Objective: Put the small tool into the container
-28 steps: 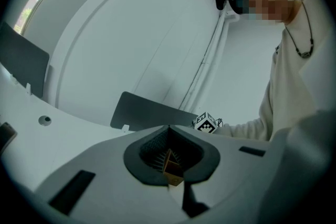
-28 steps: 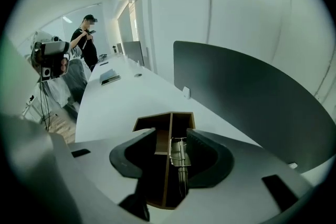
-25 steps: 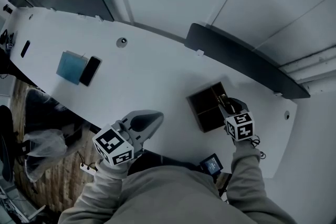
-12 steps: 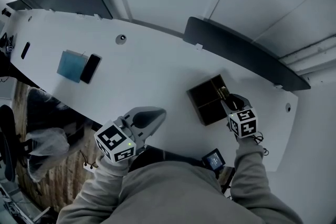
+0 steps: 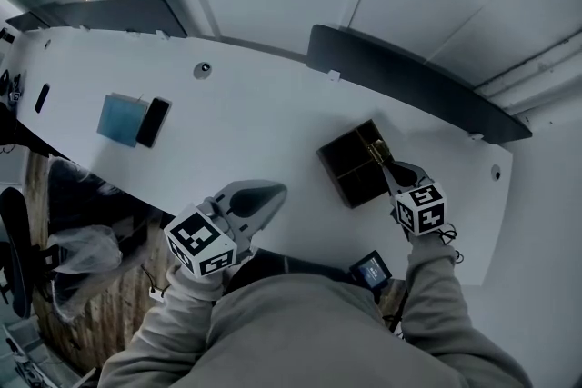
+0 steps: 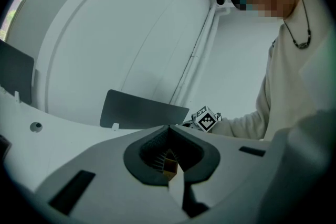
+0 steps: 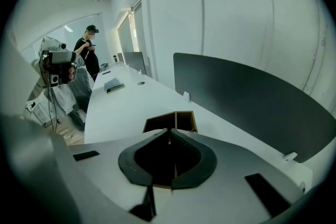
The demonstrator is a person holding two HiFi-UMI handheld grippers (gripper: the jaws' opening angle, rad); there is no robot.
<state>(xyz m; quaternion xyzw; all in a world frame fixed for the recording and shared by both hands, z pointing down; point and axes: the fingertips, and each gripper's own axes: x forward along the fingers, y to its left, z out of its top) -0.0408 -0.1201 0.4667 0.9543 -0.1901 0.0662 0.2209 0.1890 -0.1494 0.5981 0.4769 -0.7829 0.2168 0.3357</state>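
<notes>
A dark square container [image 5: 350,166] with inner dividers sits on the white table [image 5: 255,127]; its compartments [image 7: 169,122] look dark. A yellowish streak [image 5: 374,144] shows along its right rim, and I cannot tell whether it is the small tool or the wall. My right gripper [image 5: 389,170] points at the container's near right corner from just above. Its jaws are closing, the tips [image 7: 169,131] meet, and nothing shows between them. My left gripper [image 5: 271,192] hovers over the table's near edge, left of the container, its jaws together [image 6: 169,127] and holding nothing.
A blue notebook [image 5: 122,118] and a black phone [image 5: 153,123] lie far left on the table. A dark divider panel [image 5: 400,86] runs along the back edge. A small screen device [image 5: 371,268] sits by my right arm. A person [image 7: 90,55] stands at the table's far end.
The right gripper has stayed at the container's right corner. The left gripper has barely moved. The head view has drifted a little, so everything sits slightly higher and further left.
</notes>
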